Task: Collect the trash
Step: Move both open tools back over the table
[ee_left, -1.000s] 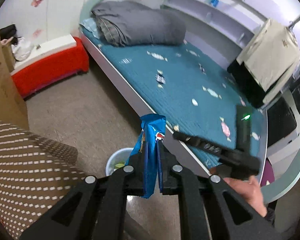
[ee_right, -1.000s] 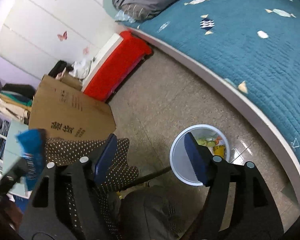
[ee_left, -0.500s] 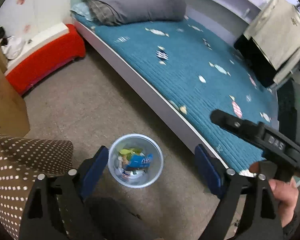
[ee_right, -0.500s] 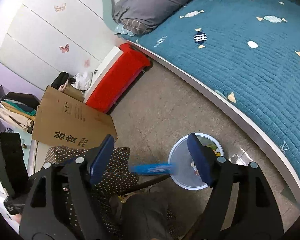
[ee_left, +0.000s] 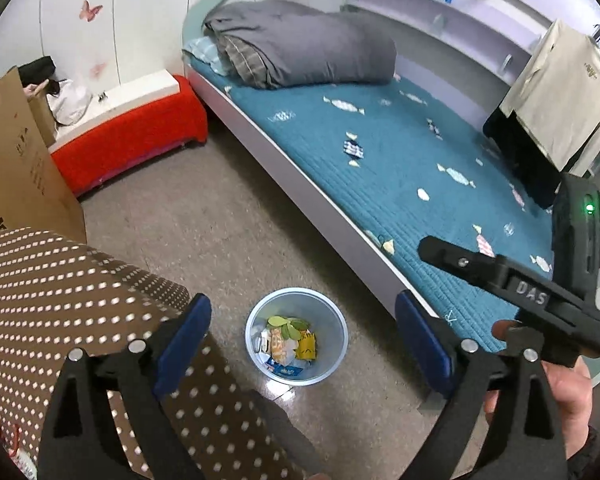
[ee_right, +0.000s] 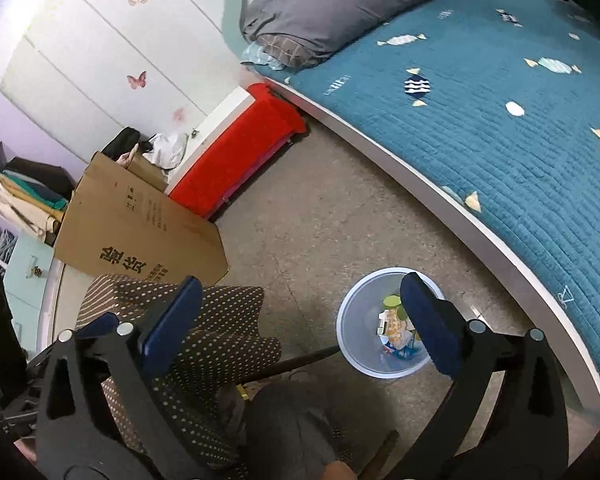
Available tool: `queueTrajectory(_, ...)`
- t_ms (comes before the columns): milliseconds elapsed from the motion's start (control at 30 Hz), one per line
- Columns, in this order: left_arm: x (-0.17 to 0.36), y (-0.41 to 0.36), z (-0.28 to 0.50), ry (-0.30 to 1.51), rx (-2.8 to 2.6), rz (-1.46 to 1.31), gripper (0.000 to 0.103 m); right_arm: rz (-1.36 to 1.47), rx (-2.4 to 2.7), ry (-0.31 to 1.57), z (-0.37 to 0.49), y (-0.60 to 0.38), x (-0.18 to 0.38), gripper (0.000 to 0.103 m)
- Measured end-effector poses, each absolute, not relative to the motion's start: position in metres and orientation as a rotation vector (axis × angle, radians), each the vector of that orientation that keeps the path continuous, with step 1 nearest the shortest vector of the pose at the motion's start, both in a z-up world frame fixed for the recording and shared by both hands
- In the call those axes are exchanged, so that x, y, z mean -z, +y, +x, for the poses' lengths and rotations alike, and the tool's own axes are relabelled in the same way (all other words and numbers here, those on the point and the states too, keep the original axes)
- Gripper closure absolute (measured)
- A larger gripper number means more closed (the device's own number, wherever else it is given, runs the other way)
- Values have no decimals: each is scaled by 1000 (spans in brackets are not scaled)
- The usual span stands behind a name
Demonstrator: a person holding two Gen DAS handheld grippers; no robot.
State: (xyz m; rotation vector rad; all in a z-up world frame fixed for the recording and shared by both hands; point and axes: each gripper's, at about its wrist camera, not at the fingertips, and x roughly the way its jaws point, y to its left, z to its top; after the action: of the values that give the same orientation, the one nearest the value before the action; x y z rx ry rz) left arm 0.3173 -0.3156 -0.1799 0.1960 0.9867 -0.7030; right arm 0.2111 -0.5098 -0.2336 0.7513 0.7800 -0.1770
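A pale blue bin (ee_left: 334, 326) stands on the floor beside the bed, with several wrappers and leaves (ee_left: 288, 340) in it and a blue snack wrapper (ee_left: 284, 368) at the bottom. My left gripper (ee_left: 302, 312) hangs above it with its jaws opening and nothing between them. The right wrist view shows the same bin (ee_right: 354, 308) low at the right. My right gripper (ee_right: 300, 284) is also opening and holds nothing; its right finger (ee_right: 428, 320) overlaps the bin. A hand (ee_left: 560, 392) holds the right gripper's black body (ee_left: 532, 296).
A bed with a teal cover (ee_left: 380, 152) and a white frame runs along the right. A red bench (ee_left: 128, 144) and a cardboard box (ee_right: 140, 232) stand at the left. A brown dotted chair cushion (ee_left: 60, 288) sits close below, with a dark trouser leg (ee_right: 292, 432).
My left gripper let go of the blue snack wrapper, which dropped into the bin. Both grippers' jaws spread wider, and the right one rose a little.
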Motion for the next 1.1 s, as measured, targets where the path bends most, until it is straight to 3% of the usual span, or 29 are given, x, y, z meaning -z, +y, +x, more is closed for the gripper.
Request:
queueTrajectory(633, 114, -202, 273, 800, 572, 94, 10, 591, 1, 758, 221, -414, 167, 6)
queueTrajectory(1100, 102, -45, 248, 714, 290, -37, 10, 398, -209, 783, 237, -279, 141, 6)
